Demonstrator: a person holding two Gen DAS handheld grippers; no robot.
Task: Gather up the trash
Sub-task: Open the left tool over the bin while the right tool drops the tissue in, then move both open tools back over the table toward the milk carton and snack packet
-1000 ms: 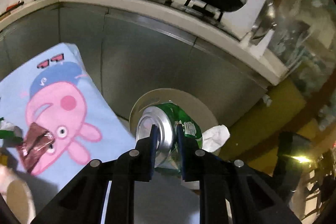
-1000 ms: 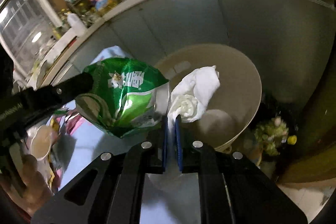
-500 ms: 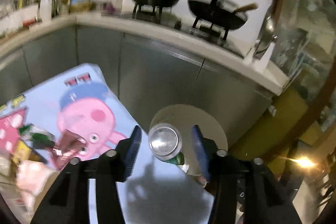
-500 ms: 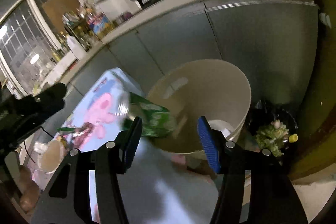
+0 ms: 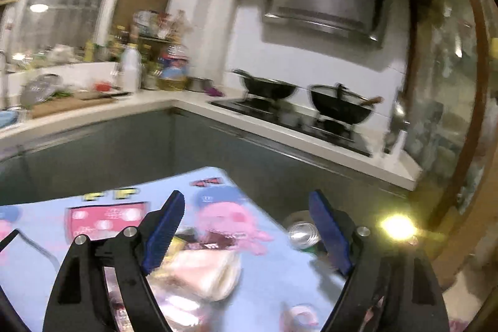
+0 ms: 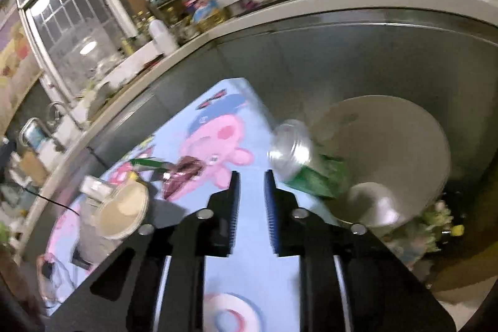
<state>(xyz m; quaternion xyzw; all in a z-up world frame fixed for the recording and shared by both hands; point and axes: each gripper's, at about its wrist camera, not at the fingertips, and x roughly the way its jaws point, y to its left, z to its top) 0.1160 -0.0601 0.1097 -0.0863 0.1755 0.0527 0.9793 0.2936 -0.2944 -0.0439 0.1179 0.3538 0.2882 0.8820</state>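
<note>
left gripper (image 5: 246, 234) jaws opening and empty, right gripper (image 6: 251, 201) jaws closing on nothing, green can (image 6: 306, 168) mid-right at beige bin (image 6: 404, 126) rim

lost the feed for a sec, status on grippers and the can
Left gripper opening, empty. Right gripper closing, empty. Green can loose, tipping over bin rim. Wrappers remain on table.
</note>
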